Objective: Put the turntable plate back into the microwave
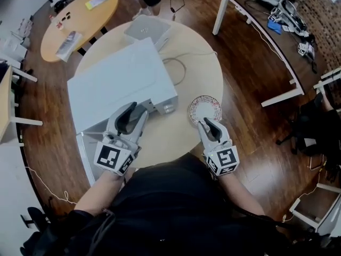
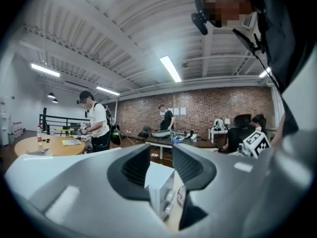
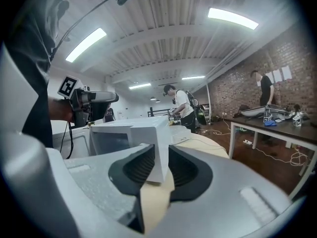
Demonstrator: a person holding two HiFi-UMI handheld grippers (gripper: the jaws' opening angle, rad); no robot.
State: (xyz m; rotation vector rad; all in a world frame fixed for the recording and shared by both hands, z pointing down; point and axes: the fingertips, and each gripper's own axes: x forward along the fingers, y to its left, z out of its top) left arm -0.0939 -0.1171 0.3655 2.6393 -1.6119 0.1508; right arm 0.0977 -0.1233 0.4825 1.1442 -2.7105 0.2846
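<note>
The white microwave (image 1: 120,81) stands on the left half of a round beige table (image 1: 200,73), and its door (image 1: 85,151) hangs open at the front left. The turntable plate (image 1: 205,110), white with a patterned rim, lies flat on the table just right of the microwave. My left gripper (image 1: 132,112) is open and empty at the microwave's front right corner (image 2: 161,185); a sliver of the plate (image 2: 181,195) shows between its jaws. My right gripper (image 1: 209,125) is at the plate's near edge, jaws slightly apart with nothing between them. Its own view faces the microwave (image 3: 133,135); the plate is hidden there.
A grey laptop-like box (image 1: 146,30) and a loose cable (image 1: 178,68) lie at the table's far side. An oval wooden table (image 1: 80,15) stands back left and long white desks (image 1: 266,41) at the right. People stand in the background (image 2: 96,128).
</note>
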